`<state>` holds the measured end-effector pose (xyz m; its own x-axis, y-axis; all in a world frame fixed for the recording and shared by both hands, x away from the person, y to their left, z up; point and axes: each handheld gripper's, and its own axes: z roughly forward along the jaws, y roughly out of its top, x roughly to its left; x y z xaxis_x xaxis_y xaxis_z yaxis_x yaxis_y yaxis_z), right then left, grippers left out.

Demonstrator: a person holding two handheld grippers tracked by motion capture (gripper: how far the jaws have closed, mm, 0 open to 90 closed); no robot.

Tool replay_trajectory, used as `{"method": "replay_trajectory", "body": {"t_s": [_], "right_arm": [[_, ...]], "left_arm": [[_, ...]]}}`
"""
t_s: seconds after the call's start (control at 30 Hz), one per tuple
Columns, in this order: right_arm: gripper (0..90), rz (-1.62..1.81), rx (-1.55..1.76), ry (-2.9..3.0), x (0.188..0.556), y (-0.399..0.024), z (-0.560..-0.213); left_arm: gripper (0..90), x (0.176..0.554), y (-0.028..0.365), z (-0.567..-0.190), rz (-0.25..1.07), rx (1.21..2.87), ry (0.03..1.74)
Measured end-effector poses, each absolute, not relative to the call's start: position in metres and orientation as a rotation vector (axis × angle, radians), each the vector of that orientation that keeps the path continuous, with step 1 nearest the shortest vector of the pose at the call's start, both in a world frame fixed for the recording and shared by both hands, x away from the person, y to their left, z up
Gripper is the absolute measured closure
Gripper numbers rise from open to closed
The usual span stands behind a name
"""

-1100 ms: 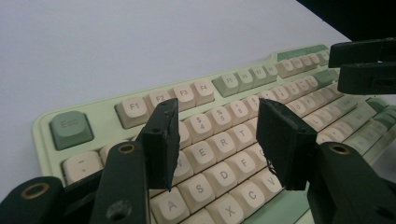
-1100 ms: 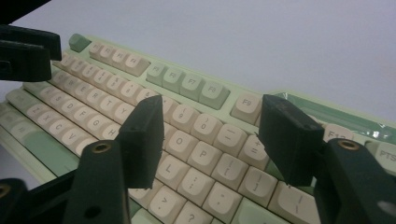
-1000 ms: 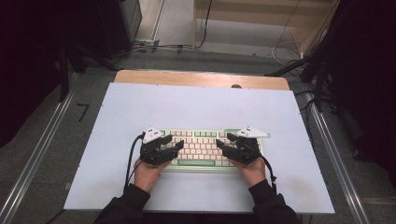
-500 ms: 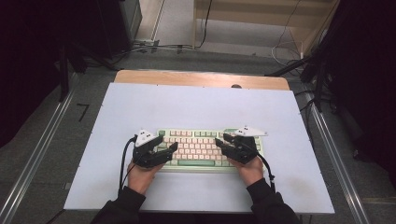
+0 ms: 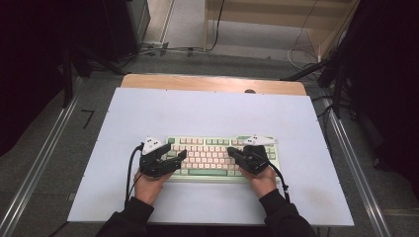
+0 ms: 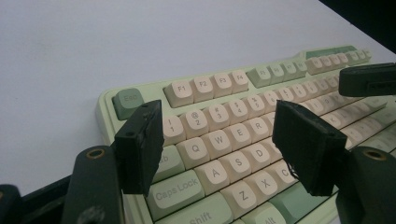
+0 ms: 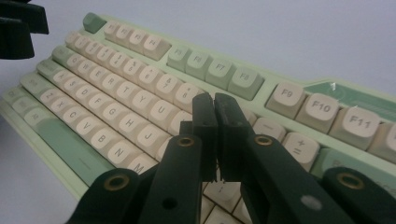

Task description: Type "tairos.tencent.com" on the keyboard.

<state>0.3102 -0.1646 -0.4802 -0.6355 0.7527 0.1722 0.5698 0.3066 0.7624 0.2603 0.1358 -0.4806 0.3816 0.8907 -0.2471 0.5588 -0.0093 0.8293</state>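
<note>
Keyboard (image 5: 222, 157): a pale green unit with cream keycaps, lying flat on the white tabletop (image 5: 207, 113) toward the 6 o'clock edge in the high view, well apart from the other edges. Its long axis runs 9 o'clock to 3 o'clock, parallel to the near edge.

Left gripper (image 5: 170, 159): positioned over the 9 o'clock end of the keyboard. In the left gripper view its jaws stand spread wide, having just been opening, with nothing pinched between them. Below and beyond the gap lie the letter keys (image 6: 224, 149) of the Q, A and Z columns; the Esc key (image 6: 127, 101) sits at about 11 o'clock from that gap.

Right gripper (image 5: 236, 154): positioned over the 3 o'clock half. In the right gripper view its jaws are pressed together, having just been closing, and no object is held. The joined tips point down at the key field near the right-hand letters; whether they touch a keycap cannot be told.

Judgement: the closed right jaws form a single point suited to pressing one key, and that hand is the nearer one for keys right of centre. Keys left of centre lie directly under the left hand (image 5: 148, 185).
</note>
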Motion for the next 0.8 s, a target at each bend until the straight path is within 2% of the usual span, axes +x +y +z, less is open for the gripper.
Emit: {"method": "replay_trajectory", "body": {"t_s": [0.8], "right_arm": [[87.6, 1.174, 1.228, 2.411, 0.3156, -0.1562, -0.4897]], "left_arm": [[34.9, 0.2596, 0.1347, -0.481, 0.421, 1.691, 1.289]]}}
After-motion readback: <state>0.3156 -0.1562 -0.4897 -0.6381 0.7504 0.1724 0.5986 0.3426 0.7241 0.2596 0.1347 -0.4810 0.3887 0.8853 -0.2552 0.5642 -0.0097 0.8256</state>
